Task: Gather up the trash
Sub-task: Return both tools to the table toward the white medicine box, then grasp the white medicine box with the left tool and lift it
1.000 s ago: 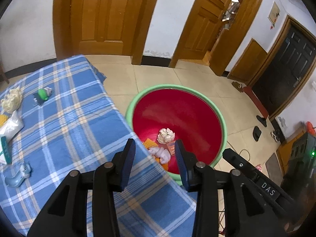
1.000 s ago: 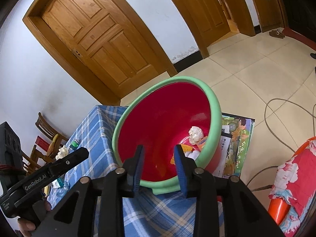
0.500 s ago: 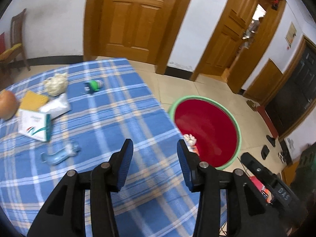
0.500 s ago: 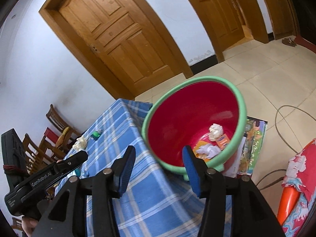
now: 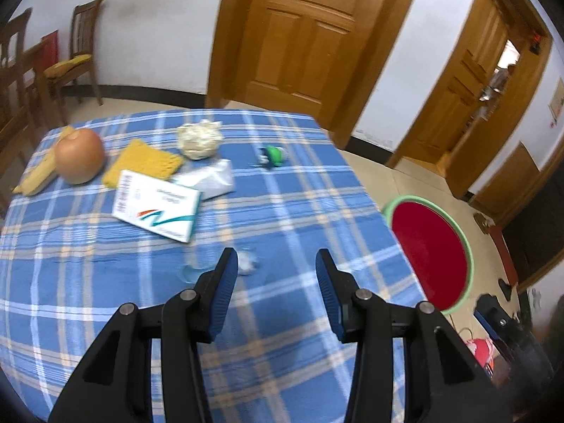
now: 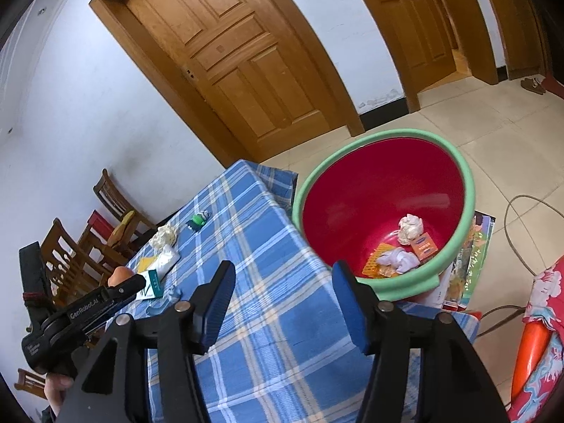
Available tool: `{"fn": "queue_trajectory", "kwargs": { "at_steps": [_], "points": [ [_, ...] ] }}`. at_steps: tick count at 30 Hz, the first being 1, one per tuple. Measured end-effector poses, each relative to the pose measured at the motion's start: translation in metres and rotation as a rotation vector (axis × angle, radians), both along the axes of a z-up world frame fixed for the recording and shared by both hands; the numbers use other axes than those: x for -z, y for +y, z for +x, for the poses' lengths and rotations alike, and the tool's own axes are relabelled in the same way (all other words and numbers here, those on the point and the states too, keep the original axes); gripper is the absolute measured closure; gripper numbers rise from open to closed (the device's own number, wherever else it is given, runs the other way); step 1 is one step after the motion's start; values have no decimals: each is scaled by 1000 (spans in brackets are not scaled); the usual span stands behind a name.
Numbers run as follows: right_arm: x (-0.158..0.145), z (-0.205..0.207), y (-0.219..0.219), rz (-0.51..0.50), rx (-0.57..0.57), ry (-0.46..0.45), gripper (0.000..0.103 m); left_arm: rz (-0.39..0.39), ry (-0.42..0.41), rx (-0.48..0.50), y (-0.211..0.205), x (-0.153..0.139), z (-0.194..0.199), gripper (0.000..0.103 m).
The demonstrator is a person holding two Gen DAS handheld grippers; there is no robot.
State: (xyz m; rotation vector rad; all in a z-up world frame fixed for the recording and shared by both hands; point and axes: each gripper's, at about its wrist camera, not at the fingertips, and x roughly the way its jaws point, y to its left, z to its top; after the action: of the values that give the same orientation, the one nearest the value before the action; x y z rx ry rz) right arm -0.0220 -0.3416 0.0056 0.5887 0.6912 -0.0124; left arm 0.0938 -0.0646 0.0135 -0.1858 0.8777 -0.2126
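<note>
**Trash on the checked surface, basin beside it**

On the blue checked surface (image 5: 282, 211) lie a crumpled paper ball (image 5: 200, 138), a white plastic packet (image 5: 208, 178), a yellow sponge cloth (image 5: 146, 165), a small green and white piece (image 5: 273, 155), a white box with a green and red swoosh (image 5: 157, 209) whose print is too blurred to read, and a clear crumpled wrapper (image 5: 246, 264) partly hidden behind the left gripper's finger. An orange round fruit (image 5: 79, 157) sits at the far left corner, on a yellowish thing that is hard to make out.

The red basin with a green rim (image 6: 384, 211) stands just off the surface's edge. In it lie a paper wad (image 6: 410, 229), a small orange packet (image 6: 424, 245), a pale crumpled tissue (image 6: 400, 260) and an orange mesh piece (image 6: 379, 264); the packet's lettering cannot be read.

The left gripper (image 5: 273, 275) hangs over the surface with its jaws apart and nothing between them. The right gripper (image 6: 282, 292) is opening its jaws, with nothing between them. In the right view the left gripper's body reads "GenRobot.AI". A hand (image 6: 58, 393) is cut off at the bottom left.
</note>
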Motion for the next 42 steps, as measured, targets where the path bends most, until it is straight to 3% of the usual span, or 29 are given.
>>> {"fn": "queue_trajectory", "kwargs": {
  "at_steps": [10, 13, 16, 24, 27, 33, 42],
  "points": [
    [11, 11, 5, 5, -10, 35, 40, 16, 17, -144, 43, 12, 35, 53],
    [15, 15, 6, 8, -20, 44, 40, 2, 26, -218, 54, 13, 49, 40],
    [18, 18, 7, 11, -31, 49, 39, 43, 45, -287, 59, 18, 65, 33],
    [29, 21, 2, 28, -34, 68, 39, 84, 117, -401, 70, 47, 89, 32],
    [30, 22, 0, 28, -30, 70, 39, 133, 106, -449, 71, 49, 86, 24],
    [31, 22, 2, 29, -37, 73, 39, 62, 160, -470, 81, 61, 77, 16],
    [31, 21, 5, 32, -48, 66, 39, 42, 154, -441, 78, 54, 74, 16]
  ]
}}
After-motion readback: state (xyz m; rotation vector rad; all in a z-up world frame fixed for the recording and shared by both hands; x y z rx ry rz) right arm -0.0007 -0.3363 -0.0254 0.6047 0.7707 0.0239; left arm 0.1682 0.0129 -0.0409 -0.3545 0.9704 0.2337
